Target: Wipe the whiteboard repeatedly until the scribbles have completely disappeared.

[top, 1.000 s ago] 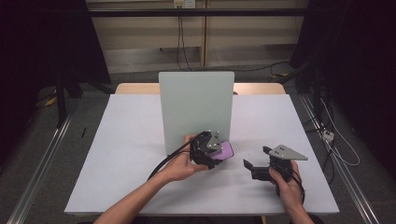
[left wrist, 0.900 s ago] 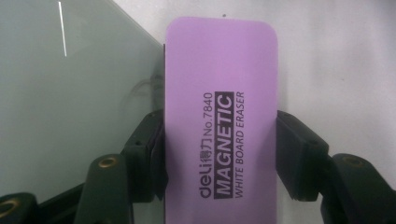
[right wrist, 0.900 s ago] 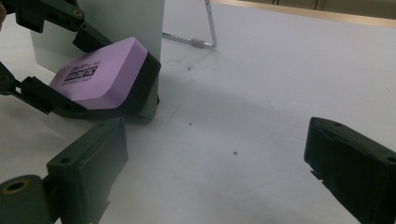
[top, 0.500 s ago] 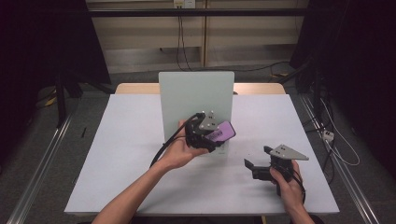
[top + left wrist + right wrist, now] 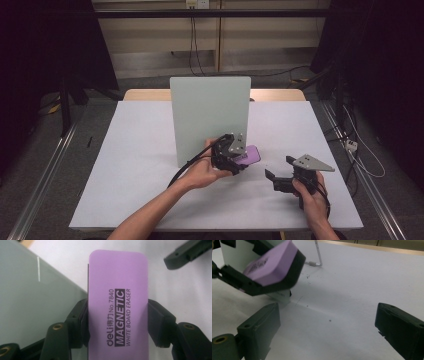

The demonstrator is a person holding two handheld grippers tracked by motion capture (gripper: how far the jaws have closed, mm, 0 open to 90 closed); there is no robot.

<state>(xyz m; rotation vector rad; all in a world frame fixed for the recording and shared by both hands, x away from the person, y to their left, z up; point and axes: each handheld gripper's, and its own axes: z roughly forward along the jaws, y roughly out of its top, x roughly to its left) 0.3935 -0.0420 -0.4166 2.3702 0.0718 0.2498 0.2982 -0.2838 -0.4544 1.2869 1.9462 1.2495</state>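
Note:
A purple magnetic whiteboard eraser (image 5: 117,307) with black felt underneath is clamped between the two black jaws of my left gripper (image 5: 239,156), which is shut on its long sides. In the high view the eraser (image 5: 248,154) is held just above the table, by the lower right corner of the upright whiteboard (image 5: 210,117). The board (image 5: 30,302) also fills the left of the left gripper view. My right gripper (image 5: 279,176) rests low on the table to the right, open, with nothing between its jaws. The right gripper view has the eraser (image 5: 270,262) up at its left.
The white table top (image 5: 130,150) lies under everything, with a wooden strip along its far edge. A thin metal stand leg (image 5: 318,255) props the board from behind. Dark floor, rails and cables surround the table.
My left hand lifted the eraser up against the board half a second ago and has since come back down and right to the board's lower corner. The right gripper has kept still.

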